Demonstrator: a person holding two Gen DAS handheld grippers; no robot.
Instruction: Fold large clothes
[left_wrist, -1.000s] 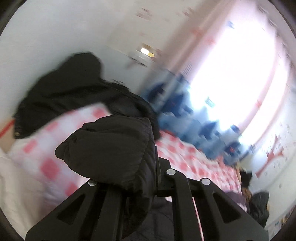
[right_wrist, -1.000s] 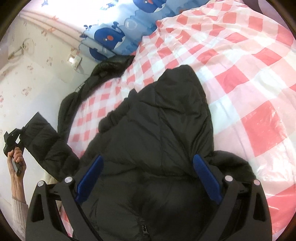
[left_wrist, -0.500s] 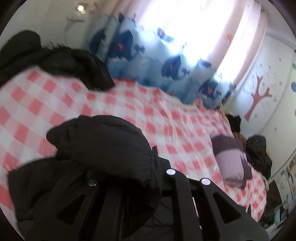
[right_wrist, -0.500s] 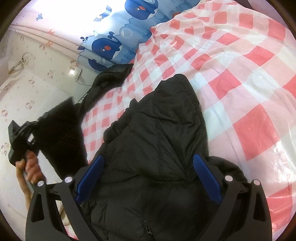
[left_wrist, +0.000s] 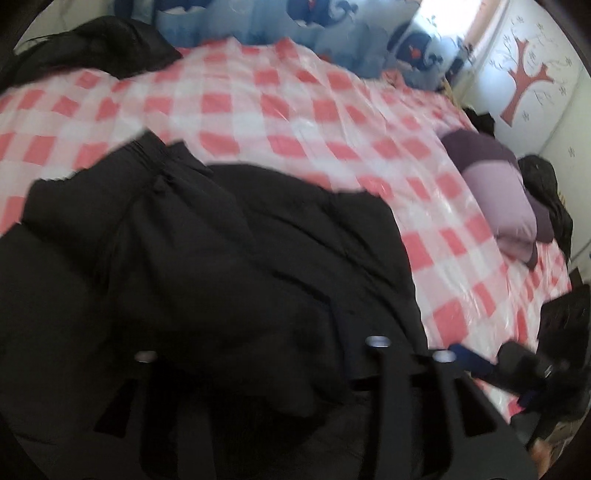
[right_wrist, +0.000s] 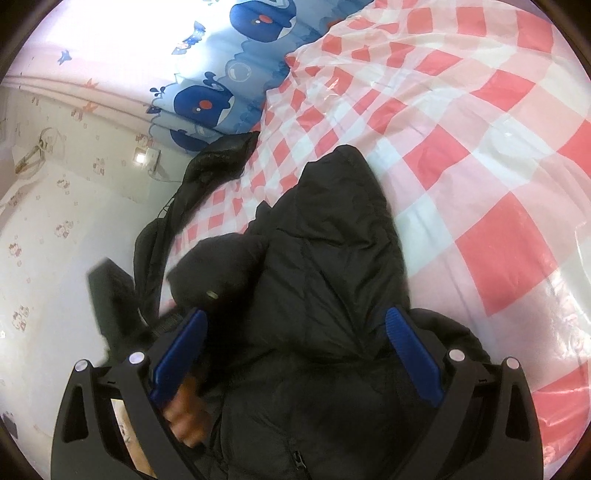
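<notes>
A black puffer jacket (right_wrist: 332, 280) lies on a bed with a red-and-white checked cover (right_wrist: 480, 155). In the left wrist view the jacket (left_wrist: 207, 266) fills the lower half, and its sleeve is draped over my left gripper (left_wrist: 258, 362), which is shut on the sleeve; the fingertips are hidden under the fabric. My right gripper (right_wrist: 295, 354) hovers open over the jacket's body, blue pads (right_wrist: 413, 354) apart and holding nothing. The right gripper also shows at the left wrist view's lower right (left_wrist: 517, 365).
Another black garment (left_wrist: 96, 48) lies at the bed's far corner. A folded purple garment (left_wrist: 498, 199) and a dark item (left_wrist: 546, 192) sit near the right edge. A blue whale-print curtain (right_wrist: 229, 85) hangs behind the bed. A wall (right_wrist: 55, 240) borders the left side.
My left gripper has swung from the side of the bed over the jacket, carrying the sleeve across onto the jacket's body. The right gripper has stayed open in place.
</notes>
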